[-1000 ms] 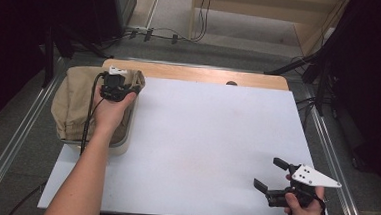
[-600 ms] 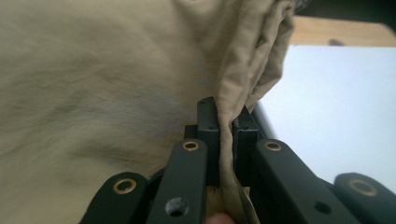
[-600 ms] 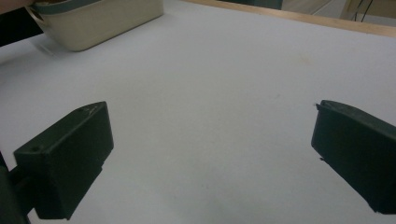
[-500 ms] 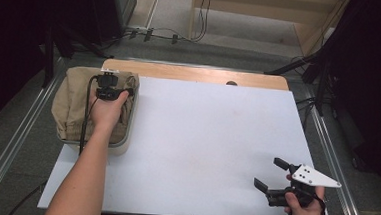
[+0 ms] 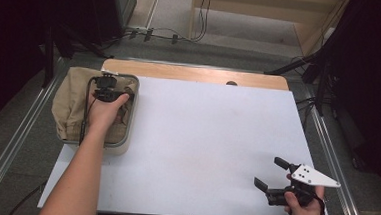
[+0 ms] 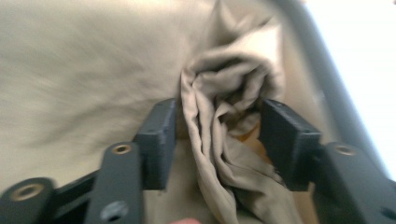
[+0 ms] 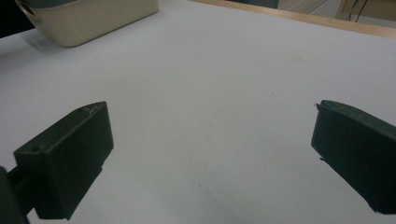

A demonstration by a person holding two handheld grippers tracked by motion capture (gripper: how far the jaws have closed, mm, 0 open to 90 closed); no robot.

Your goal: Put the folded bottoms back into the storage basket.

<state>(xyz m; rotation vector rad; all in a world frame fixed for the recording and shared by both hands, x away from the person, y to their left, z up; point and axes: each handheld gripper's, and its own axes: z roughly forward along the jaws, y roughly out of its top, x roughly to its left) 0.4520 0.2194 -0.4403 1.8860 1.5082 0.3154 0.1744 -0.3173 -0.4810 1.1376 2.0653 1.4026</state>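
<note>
Left claw (image 6: pixel 217 140) is down in the bin (image 5: pixel 131 115) at the worktop's (image 5: pixel 200 153) left edge, jaws just been opening and now part-spread. A bunched ridge of the tan cloth (image 6: pixel 224 116) sits between them. Left pad looks to be brushing the fold, right pad stands clear of it, so released, not grasping. Right claw (image 5: pixel 273 175) hovers over the near-right corner of the worktop, jaws wide, nothing in them, well apart from the bin.

Risks from here, imo:
- if the jaws close now they catch just that thin ridge, so cloth could slip out on lift, or only one layer comes up and the rest drags.
- cloth drapes over the bin's left wall per high view. A pull could snag on the rim and tip or slide the bin, since nothing's bracing it.
- bin wall runs close to the right jaw in left gripper view. Spreading further or drifting that way could knock it.
- left gripper view is blurred, so depth of bite is hard to judge.

Cloth pos: heaped in the bin, spilling over its left side. The fold sits centred in the left claw's gap, slightly nearer the left jaw.
</note>
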